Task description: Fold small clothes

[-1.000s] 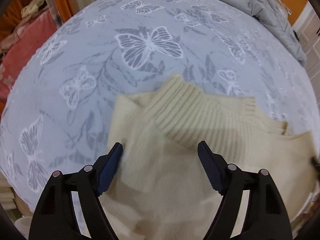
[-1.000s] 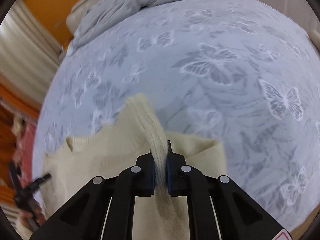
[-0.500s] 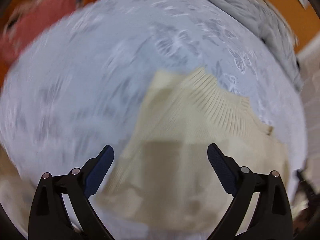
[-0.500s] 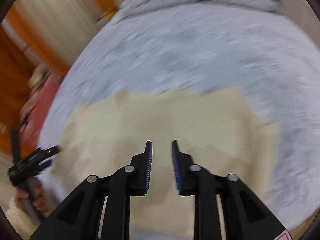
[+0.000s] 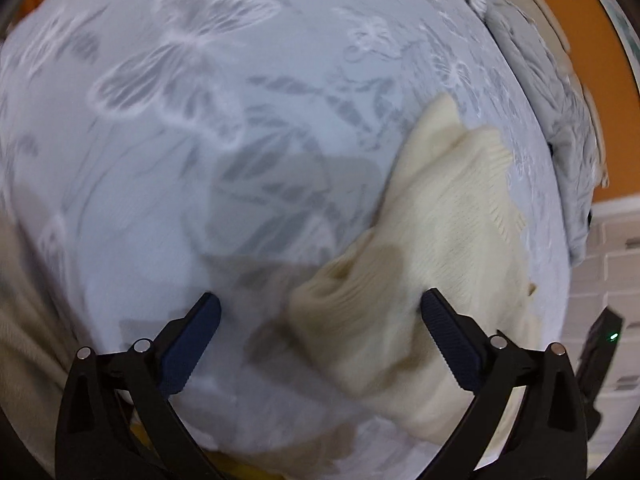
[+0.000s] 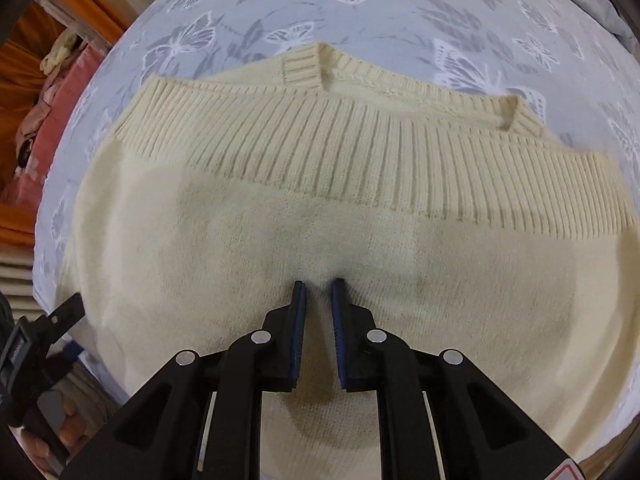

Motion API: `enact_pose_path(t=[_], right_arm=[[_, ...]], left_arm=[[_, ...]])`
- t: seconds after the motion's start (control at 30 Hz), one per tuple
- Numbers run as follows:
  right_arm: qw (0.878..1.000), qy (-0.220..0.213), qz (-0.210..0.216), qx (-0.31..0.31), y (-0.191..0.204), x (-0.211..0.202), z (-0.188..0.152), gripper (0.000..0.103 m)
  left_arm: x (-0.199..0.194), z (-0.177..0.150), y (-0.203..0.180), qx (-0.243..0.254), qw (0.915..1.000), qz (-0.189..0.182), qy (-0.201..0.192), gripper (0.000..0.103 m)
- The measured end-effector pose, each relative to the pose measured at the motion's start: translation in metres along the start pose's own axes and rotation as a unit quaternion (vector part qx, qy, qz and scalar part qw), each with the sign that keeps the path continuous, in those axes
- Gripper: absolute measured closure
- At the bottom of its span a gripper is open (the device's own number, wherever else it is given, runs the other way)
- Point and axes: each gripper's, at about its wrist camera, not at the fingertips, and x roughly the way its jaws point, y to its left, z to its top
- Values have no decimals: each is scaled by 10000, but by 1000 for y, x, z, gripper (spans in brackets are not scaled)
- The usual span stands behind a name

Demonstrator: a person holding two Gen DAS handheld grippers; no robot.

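Note:
A cream knitted sweater (image 6: 320,220) lies folded on the butterfly-print bedsheet (image 6: 400,12), its ribbed hem band across the top and two ribbed cuffs peeking out behind it. My right gripper (image 6: 319,285) points down at the sweater's middle. Its jaws are closing to a narrow gap with nothing between them. In the left wrist view the sweater (image 5: 448,240) lies to the right, and its near ribbed corner reaches between my left gripper's (image 5: 320,298) fingers. Those jaws are opening wide and no pad touches the knit.
A grey quilt (image 5: 560,120) is bunched along the sheet's (image 5: 200,120) far edge under an orange wall. A pink-red cloth pile (image 6: 52,108) sits beyond the bed's left side. The other gripper's handle and a hand (image 6: 60,432) show at lower left.
My right gripper let go of the ribbed hem and now hovers over the flat folded sweater. My left gripper swung away to the sweater's side and spread its jaws wider.

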Motion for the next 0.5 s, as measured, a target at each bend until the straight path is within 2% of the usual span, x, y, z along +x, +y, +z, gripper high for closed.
enact_pose_path(t=[0.03,0.07,0.1,0.2,0.27,0.33,0.37,0.4,0.47,0.5], right_arm=[[10000,-11,15,21,3,3,2,92],[10000,-54,47,29,3,3,3,92],[9999,-111,81,31,2,3,1,92],[9988,-360,310,136,-6,-2,-7,92],[9949,-598,674,454,-26,-22,-22,89],[9881,-918,956,779,-42,-42,-37,73],[9817,-1178,1115,1000,-58,-59,-54,70],[9775,-1316,1199,1130,-69,-69,-66,68],[9691,-1539,1280,1439,-99,-88,-96,67],[9655,-1597,1282,1611,-114,-96,-110,66]], left_arm=[[1,2,-8,156,9999,32,-37,6],[1,3,-14,278,9996,-65,-49,28],[2,6,-20,396,9987,-292,87,55],[-8,6,-30,438,9986,-285,93,84],[-31,3,-52,709,9967,-391,-113,86],[-64,-8,-93,1323,9885,-632,-384,87],[-77,-15,-117,1649,9824,-728,-487,87],[-92,-30,-150,2112,9718,-857,-605,87],[-105,-58,-193,2697,9548,-1047,-681,87],[-106,-79,-225,3077,9417,-1208,-622,87]])
